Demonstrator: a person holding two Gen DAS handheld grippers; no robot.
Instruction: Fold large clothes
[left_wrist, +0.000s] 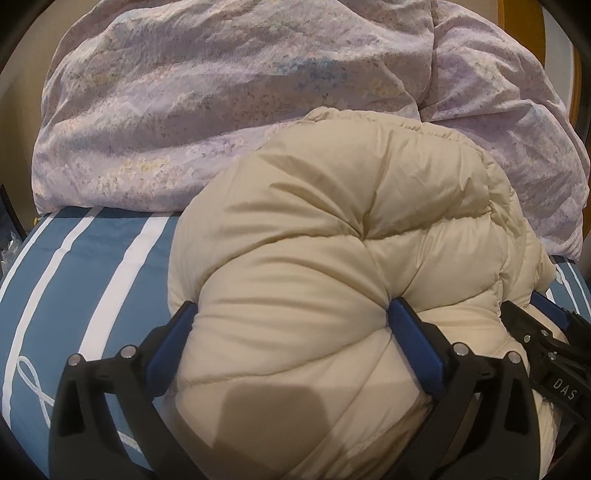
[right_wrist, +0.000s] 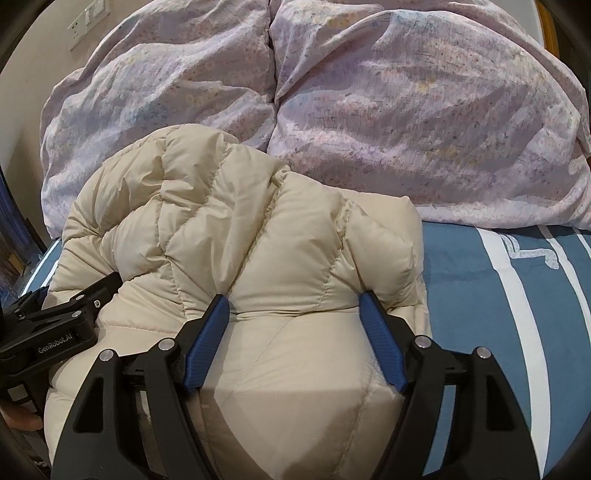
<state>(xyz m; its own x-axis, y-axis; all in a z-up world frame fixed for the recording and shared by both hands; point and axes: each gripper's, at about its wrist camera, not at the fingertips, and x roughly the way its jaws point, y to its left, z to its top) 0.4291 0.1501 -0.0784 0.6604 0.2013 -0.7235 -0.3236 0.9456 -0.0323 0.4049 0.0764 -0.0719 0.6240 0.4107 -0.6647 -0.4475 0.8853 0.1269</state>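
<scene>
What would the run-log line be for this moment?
stage: fold in progress | left claw: shut on puffer jacket | right claw: shut on puffer jacket | jacket: bunched on striped sheet | behind: floral duvet

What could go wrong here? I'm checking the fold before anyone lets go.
The puffy jacket bulges between the pads of both the left gripper and the right gripper, so the fold will likely spring open on release. It also leans against the duvet behind, which may tip or drag it on the striped sheet.
</scene>
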